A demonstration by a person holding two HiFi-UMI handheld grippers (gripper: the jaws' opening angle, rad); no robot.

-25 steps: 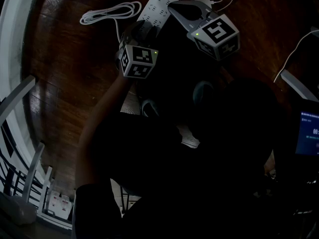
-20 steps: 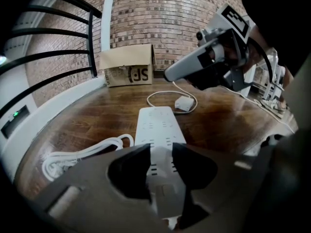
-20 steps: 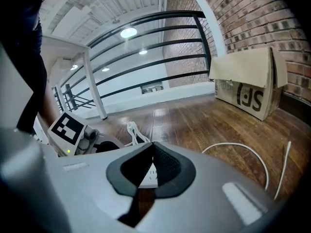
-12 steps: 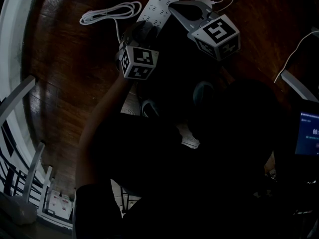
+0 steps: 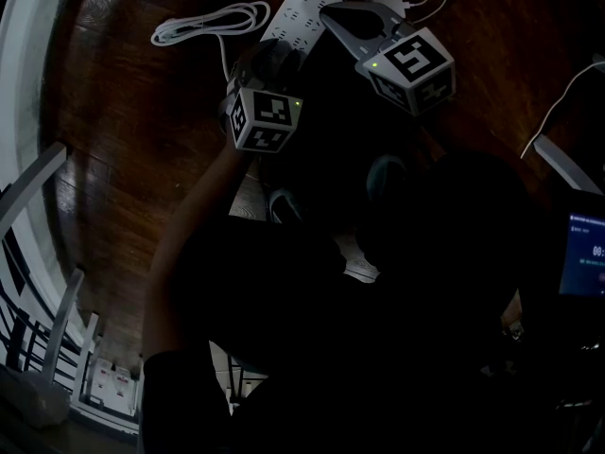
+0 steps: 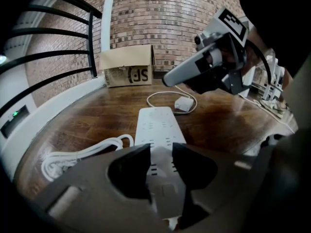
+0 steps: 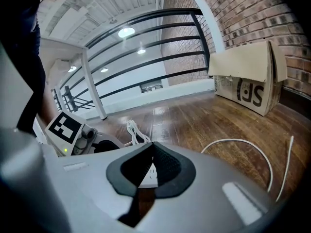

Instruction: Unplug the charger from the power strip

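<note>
A white power strip [image 5: 301,6] lies on the dark wooden floor, seen lengthwise [image 6: 158,125] in the left gripper view. My left gripper [image 6: 163,171] has its jaws on the two sides of the strip's near end, pads against it. The white charger [image 6: 184,103] rests on the floor just past the strip's far end, ringed by its own cable. My right gripper [image 6: 167,79] hangs shut and empty above that end, pointing left. In its own view its fingertips [image 7: 153,144] meet, with a bit of the strip [image 7: 149,176] showing below.
The strip's coiled white cord [image 5: 208,22] lies at its left. A cardboard box [image 6: 127,69] stands against the brick wall, and a black railing [image 6: 58,47] curves along the left. Another white cable [image 5: 558,102] and a lit screen [image 5: 586,253] are at the right.
</note>
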